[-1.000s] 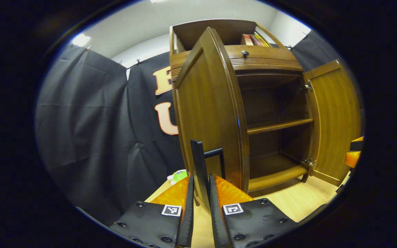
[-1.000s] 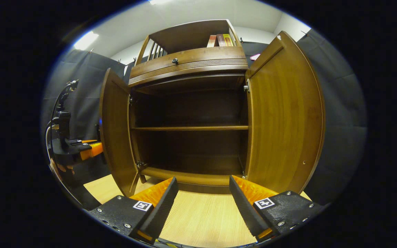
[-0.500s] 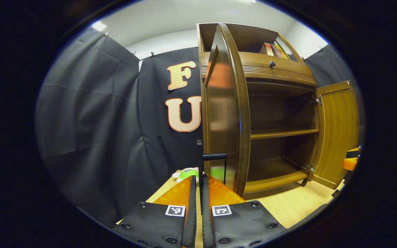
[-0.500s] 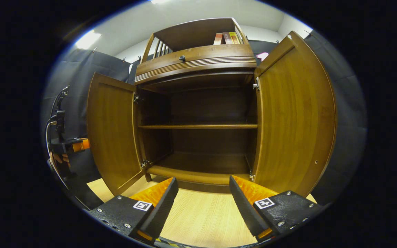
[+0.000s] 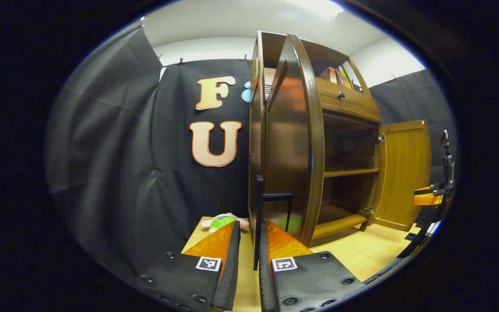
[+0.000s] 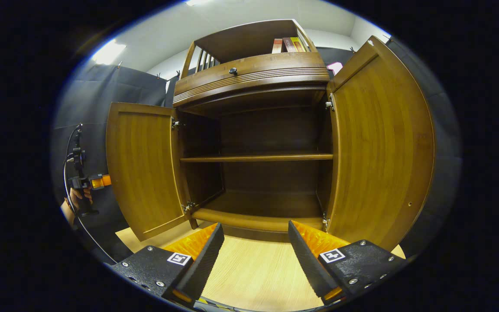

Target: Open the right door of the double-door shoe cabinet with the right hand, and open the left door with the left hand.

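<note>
The brown wooden shoe cabinet (image 6: 254, 82) stands with both doors swung wide. Its left door (image 6: 141, 164) and right door (image 6: 379, 147) flank dark shelves with nothing on them. My right gripper (image 6: 256, 227) hangs open low in front of the cabinet, touching nothing. In the left gripper view, I see the left door (image 5: 293, 143) edge-on with its black handle (image 5: 259, 195). My left gripper (image 5: 249, 223) has that handle between its fingers, which are a little apart; a gap shows beside the bar. The right door (image 5: 401, 173) is farther off.
A green and pink plush toy (image 5: 223, 222) lies on the light wooden surface (image 6: 254, 273) left of the cabinet. Books (image 6: 288, 44) stand on the top shelf above a drawer knob (image 6: 232, 70). Black cloth closes in both sides. A hand (image 6: 74, 199) holds the left gripper.
The left door has swung farther open, with my left gripper following its handle. The left fingers now stand wider apart than half a second ago. The right gripper stays open.
</note>
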Demonstrator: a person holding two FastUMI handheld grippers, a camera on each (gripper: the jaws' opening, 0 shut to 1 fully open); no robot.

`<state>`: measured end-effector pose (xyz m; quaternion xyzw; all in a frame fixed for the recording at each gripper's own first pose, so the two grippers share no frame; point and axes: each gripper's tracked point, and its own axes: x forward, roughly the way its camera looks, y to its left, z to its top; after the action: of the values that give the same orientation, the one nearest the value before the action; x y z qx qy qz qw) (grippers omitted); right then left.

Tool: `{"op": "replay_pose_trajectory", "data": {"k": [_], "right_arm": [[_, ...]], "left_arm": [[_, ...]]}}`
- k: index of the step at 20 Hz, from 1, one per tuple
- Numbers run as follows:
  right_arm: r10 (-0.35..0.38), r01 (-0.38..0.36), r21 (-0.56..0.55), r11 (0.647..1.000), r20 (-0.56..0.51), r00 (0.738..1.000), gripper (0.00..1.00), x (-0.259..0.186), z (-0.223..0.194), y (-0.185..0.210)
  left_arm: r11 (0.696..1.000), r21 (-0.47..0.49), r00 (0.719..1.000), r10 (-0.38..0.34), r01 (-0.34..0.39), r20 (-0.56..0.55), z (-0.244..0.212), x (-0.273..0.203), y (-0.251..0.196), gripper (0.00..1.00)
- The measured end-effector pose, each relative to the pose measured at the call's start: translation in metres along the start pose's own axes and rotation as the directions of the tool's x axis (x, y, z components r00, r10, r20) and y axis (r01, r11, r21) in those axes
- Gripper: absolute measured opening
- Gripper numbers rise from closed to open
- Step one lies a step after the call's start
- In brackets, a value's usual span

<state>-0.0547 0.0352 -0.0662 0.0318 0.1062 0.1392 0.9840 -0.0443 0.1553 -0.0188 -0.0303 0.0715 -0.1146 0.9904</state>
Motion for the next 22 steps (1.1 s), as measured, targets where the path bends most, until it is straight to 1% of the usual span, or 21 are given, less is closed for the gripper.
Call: {"op": "replay_pose_trajectory", "data": {"k": [1,2,3,4,6,7,8,9,10,12,13,15,16,17,19,20,22], "right_arm": [[0.002,-0.002,0.016,1.000,0.003,1.000,1.00,0.002,0.001,0.001],[0.003,-0.003,0.031,1.000,0.004,1.000,1.00,0.002,0.000,0.002],[0.005,-0.005,0.038,0.999,0.002,1.000,1.00,0.001,0.000,0.001],[0.001,-0.001,0.041,0.999,0.001,1.000,1.00,0.001,0.001,-0.002],[-0.019,0.019,0.031,0.999,-0.001,1.000,1.00,0.001,0.002,-0.012],[-0.034,0.034,0.020,0.999,-0.001,0.999,1.00,0.002,0.003,-0.019],[-0.046,0.046,0.011,0.999,0.002,0.999,1.00,0.005,0.004,-0.027],[-0.053,0.053,0.004,0.999,-0.001,0.999,1.00,0.009,0.004,-0.032],[-0.057,0.057,-0.006,0.998,0.000,0.998,1.00,0.013,0.004,-0.036],[-0.057,0.057,-0.016,0.998,0.018,0.998,1.00,0.022,0.012,-0.041],[-0.050,0.050,-0.015,0.999,0.029,0.998,1.00,0.024,0.015,-0.040],[-0.029,0.029,-0.012,1.000,0.048,0.998,1.00,0.028,0.021,-0.033],[-0.019,0.019,-0.015,1.000,0.052,0.998,1.00,0.028,0.021,-0.031],[-0.015,0.017,-0.024,1.000,0.053,0.998,1.00,0.028,0.019,-0.029],[-0.024,0.027,-0.054,0.998,0.059,0.998,1.00,0.019,0.018,-0.029],[-0.028,0.032,-0.070,0.997,0.061,0.998,0.92,0.014,0.015,-0.029],[-0.048,0.054,-0.109,0.993,0.058,0.997,0.92,0.003,0.007,-0.033]], "left_arm": [[0.999,-0.029,1.000,-0.020,0.020,0.008,-0.001,-0.001,0.000,0.30],[0.998,-0.051,1.000,-0.022,0.023,0.013,-0.003,-0.004,0.002,0.35],[0.998,-0.055,1.000,-0.009,0.009,0.009,-0.006,-0.008,0.007,0.25],[0.999,-0.046,1.000,0.009,-0.009,-0.004,-0.010,-0.015,0.011,0.25],[0.998,-0.062,1.000,0.029,-0.029,-0.011,-0.005,-0.035,0.008,0.36],[0.997,-0.074,0.999,0.038,-0.039,-0.007,0.001,-0.046,0.004,0.35],[0.996,-0.065,0.998,0.063,-0.063,-0.003,0.007,-0.057,0.002,0.36],[0.996,-0.046,0.997,0.073,-0.073,0.010,0.015,-0.069,-0.006,0.29],[0.997,-0.026,0.997,0.067,-0.066,0.032,0.027,-0.078,-0.024,0.29],[1.000,-0.003,0.998,0.023,-0.022,0.061,0.045,-0.082,-0.065,0.29],[1.000,0.003,0.997,0.009,-0.010,0.071,0.051,-0.078,-0.080,0.29],[0.998,-0.049,0.993,-0.025,0.030,0.112,0.063,-0.056,-0.112,0.29],[0.997,-0.072,0.992,-0.025,0.034,0.125,0.070,-0.046,-0.125,0.29],[0.996,-0.085,0.990,-0.001,0.013,0.142,0.075,-0.035,-0.129,0.29],[0.995,-0.103,0.987,0.029,-0.013,0.159,0.080,-0.010,-0.141,0.33],[0.994,-0.100,0.985,0.055,-0.039,0.163,0.079,0.000,-0.147,0.36],[0.994,-0.052,0.981,0.106,-0.099,0.163,0.078,0.016,-0.156,0.29]]}}
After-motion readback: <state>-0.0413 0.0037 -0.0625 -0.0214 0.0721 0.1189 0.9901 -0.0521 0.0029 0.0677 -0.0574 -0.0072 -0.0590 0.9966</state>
